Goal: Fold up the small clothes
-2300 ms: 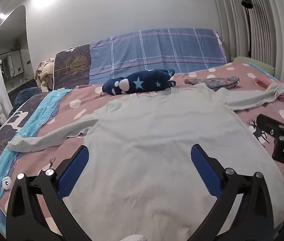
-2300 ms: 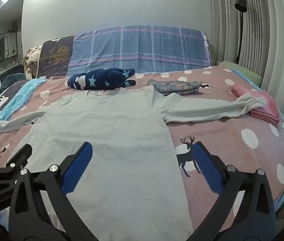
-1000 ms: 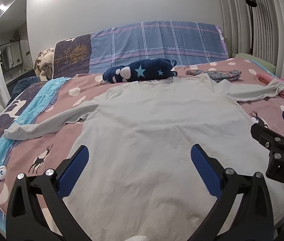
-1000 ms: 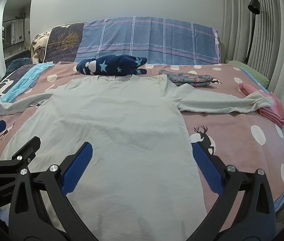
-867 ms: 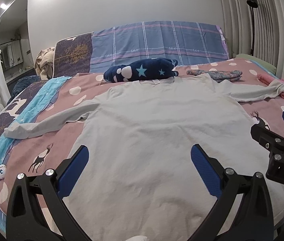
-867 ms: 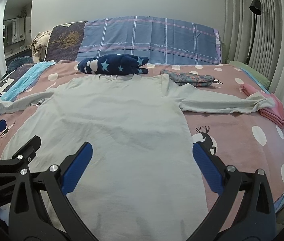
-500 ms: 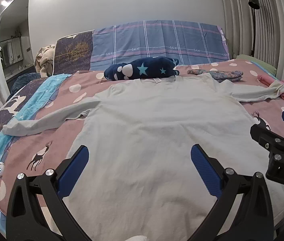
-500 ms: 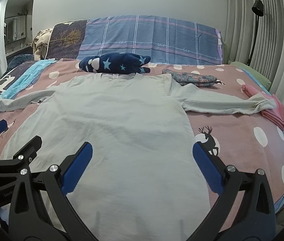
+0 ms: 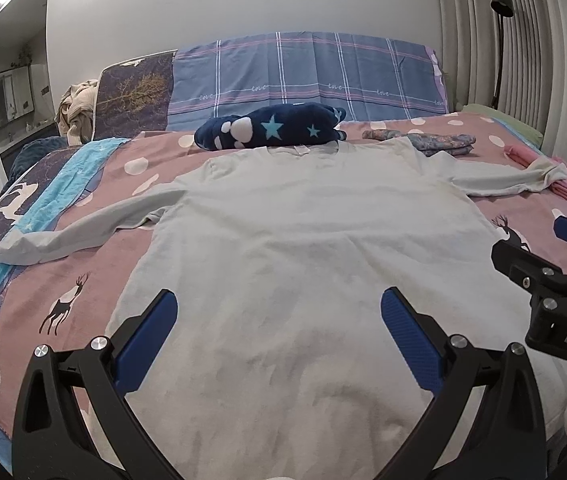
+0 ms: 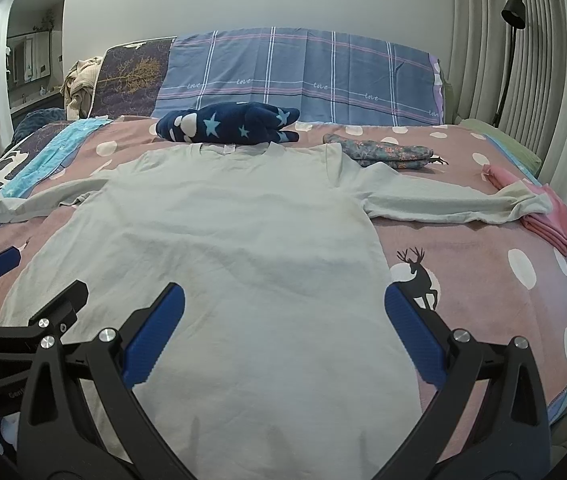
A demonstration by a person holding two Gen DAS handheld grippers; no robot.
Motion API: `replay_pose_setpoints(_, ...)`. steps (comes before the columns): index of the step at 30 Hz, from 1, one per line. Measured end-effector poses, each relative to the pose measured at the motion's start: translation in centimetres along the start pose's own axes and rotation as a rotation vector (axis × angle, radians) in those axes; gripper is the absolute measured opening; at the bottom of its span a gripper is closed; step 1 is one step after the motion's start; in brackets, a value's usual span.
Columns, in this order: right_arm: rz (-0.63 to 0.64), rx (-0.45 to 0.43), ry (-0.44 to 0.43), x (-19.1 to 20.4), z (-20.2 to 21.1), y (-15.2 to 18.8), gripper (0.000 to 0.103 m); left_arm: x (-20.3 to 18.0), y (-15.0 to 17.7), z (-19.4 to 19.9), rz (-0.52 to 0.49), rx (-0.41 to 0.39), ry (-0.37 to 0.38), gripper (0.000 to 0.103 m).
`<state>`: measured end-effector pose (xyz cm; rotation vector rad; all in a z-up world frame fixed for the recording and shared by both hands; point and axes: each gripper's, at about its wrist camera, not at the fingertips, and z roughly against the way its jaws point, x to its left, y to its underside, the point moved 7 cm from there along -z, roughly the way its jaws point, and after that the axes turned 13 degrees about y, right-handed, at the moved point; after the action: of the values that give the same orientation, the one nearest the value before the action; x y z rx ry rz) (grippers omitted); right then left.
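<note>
Bedspread (image 10: 483, 264) bears the shirt (image 10: 243, 240); its right sleeve (image 10: 443, 204), seemingly overlapping pink clothes (image 10: 551, 220), may drag them. Both grippers' jaws gape empty.

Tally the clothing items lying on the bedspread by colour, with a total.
Pale grey long-sleeve shirt, spread flat: 1
Navy star-print bundle: 1
Floral folded piece: 1
Pink folded stack: 1
Total: 4
</note>
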<state>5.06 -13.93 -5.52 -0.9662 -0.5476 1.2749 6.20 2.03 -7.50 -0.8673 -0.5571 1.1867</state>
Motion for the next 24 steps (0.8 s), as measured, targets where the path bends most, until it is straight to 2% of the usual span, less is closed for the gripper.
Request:
replay_pose_setpoints(7,0.001,0.0,0.0,0.01,-0.01,0.0,0.101,-0.08,-0.1,0.3,-0.014,-0.021,-0.012,0.102)
replay_pose_setpoints(24,0.001,0.008,-0.008,0.31,-0.48,0.29,0.101,-0.08,-0.34,0.25,-0.01,-0.016,-0.012,0.102)
